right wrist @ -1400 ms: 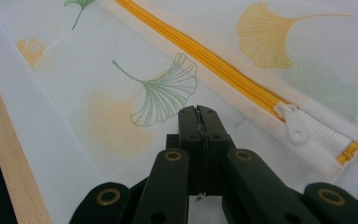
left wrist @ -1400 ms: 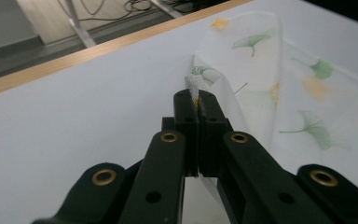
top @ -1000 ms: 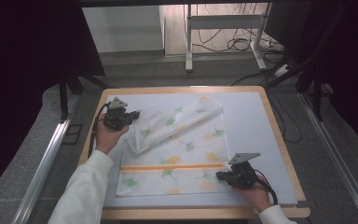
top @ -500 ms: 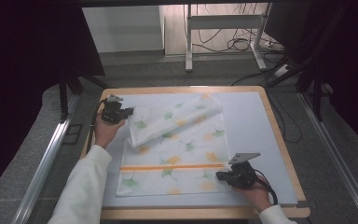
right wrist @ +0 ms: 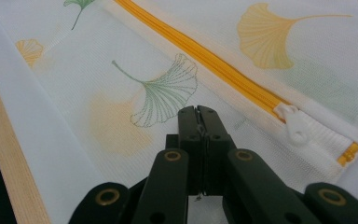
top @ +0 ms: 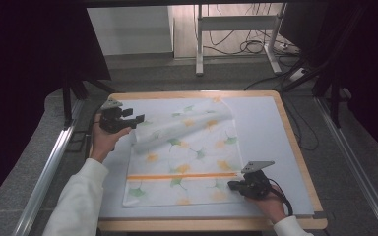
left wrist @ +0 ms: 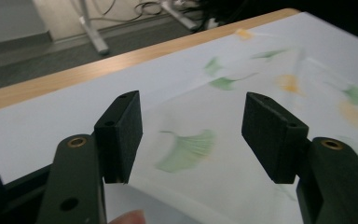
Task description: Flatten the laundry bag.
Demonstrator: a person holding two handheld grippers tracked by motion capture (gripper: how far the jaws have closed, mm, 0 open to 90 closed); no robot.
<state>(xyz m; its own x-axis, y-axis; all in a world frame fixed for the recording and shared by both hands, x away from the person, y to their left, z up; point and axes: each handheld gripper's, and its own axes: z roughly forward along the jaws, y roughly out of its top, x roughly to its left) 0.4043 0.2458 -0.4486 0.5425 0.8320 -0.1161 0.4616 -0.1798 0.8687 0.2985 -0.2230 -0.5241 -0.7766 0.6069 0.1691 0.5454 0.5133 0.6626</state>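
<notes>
A white mesh bag (top: 192, 157) printed with green and yellow ginkgo leaves lies flat on the white mat (top: 266, 128). Its orange zipper (top: 182, 175) runs across near the front. The far left part is folded over in a diagonal flap (top: 177, 125). My left gripper (top: 137, 120) sits at the flap's left end, open, with the leaf-printed mesh (left wrist: 186, 149) showing beyond its empty jaws in the left gripper view (left wrist: 193, 135). My right gripper (top: 231, 185) is at the bag's near right corner, shut on the mesh (right wrist: 121, 116) just beside the white zipper pull (right wrist: 294, 123).
The mat covers a wooden table whose rim (top: 202, 225) shows along the front and right. Bare mat lies to the right of the bag. Metal rails (top: 49, 167) run along both sides, and cables and a stand (top: 236, 29) are on the floor beyond.
My left gripper has drawn back a little to the far left, away from the folded flap, and the flap has settled flatter. The right gripper has stayed put.
</notes>
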